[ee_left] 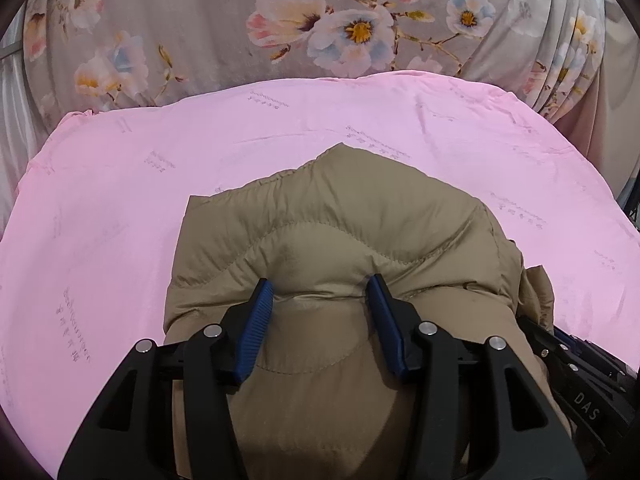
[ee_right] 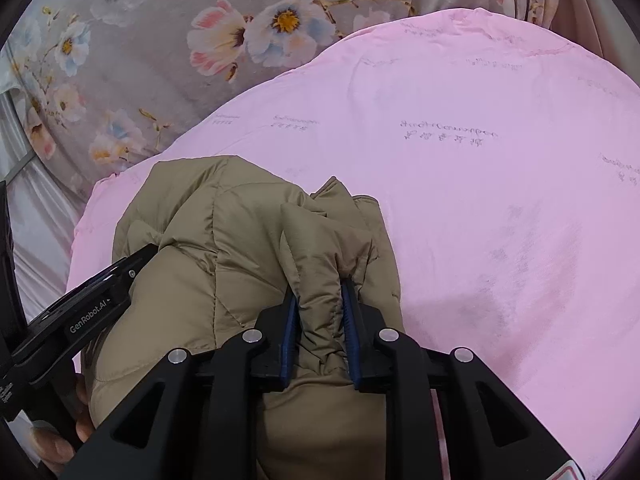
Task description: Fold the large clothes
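Claws (ee_left: 320, 292) (ee_right: 320, 300) pinch tan puffer jacket (ee_left: 328, 224) on pink sheet (ee_left: 100, 220).

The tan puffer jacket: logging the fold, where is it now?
The tan puffer jacket lies bunched on the pink sheet, pinched by the left gripper and the right gripper.

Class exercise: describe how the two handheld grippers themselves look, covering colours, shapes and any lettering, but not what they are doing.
Both the left gripper and right gripper have matte black angular linkages with triangular cut-outs and round silver pivot pins. Their fingers carry ribbed dark-blue pads. White lettering shows on the bodies: "GenRobot.AI" on the left, "DAS" on the right.
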A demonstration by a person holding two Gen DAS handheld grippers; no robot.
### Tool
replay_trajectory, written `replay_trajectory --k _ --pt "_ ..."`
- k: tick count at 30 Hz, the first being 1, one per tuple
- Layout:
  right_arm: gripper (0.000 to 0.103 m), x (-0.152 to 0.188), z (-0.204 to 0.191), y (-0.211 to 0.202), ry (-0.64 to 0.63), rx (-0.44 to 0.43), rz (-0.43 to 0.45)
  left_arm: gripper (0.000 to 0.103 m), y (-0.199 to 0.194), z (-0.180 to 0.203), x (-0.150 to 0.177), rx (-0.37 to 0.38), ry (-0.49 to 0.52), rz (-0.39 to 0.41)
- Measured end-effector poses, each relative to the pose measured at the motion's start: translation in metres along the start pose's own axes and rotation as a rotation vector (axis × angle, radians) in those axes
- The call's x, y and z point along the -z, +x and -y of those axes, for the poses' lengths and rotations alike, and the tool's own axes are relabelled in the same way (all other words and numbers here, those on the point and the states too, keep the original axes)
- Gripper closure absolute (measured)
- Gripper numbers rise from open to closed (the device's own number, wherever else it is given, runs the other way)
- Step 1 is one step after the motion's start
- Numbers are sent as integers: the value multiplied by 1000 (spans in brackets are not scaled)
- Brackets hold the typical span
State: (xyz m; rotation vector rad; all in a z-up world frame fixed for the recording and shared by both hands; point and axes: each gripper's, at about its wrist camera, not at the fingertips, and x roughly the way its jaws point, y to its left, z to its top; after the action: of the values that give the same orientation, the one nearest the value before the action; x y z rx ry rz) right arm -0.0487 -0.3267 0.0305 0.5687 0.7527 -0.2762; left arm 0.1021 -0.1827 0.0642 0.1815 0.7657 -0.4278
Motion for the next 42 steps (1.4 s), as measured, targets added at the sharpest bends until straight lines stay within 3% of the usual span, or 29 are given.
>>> replay_trajectory --k 4,7,10,12,16,21,24,25,31,42 --pt "84 -2 4 2 11 -12 1 55 1 1 1 -8 -3 7" --pt "83 -6 18 -1 61 -75 -16 54 0 -2 0 -2 -20 6" --pt "77 -4 27 -33 108 -85 -15 54 -13 -10 -2 27 -29 -15" --pt "73 4 26 -58 75 -68 -7 53 -36 -21 2 51 -58 -25" --pt "73 36 25 -91 52 -94 -89 47 -74 -37 18 102 -92 -76" --pt "73 74 23 -97 51 -100 -210 46 -96 -49 54 171 -157 -174" --pt "75 89 14 -96 -1 -68 -221 45 -104 -48 71 151 -157 -196" --pt "75 91 13 -94 -8 -62 -219 42 -104 -47 74 122 -160 -228" --pt "75 98 15 -87 6 -75 -212 31 -94 -46 87 85 -141 -242" --pt "79 101 21 -83 12 -99 -186 30 -88 -35 92 28 -93 -211"
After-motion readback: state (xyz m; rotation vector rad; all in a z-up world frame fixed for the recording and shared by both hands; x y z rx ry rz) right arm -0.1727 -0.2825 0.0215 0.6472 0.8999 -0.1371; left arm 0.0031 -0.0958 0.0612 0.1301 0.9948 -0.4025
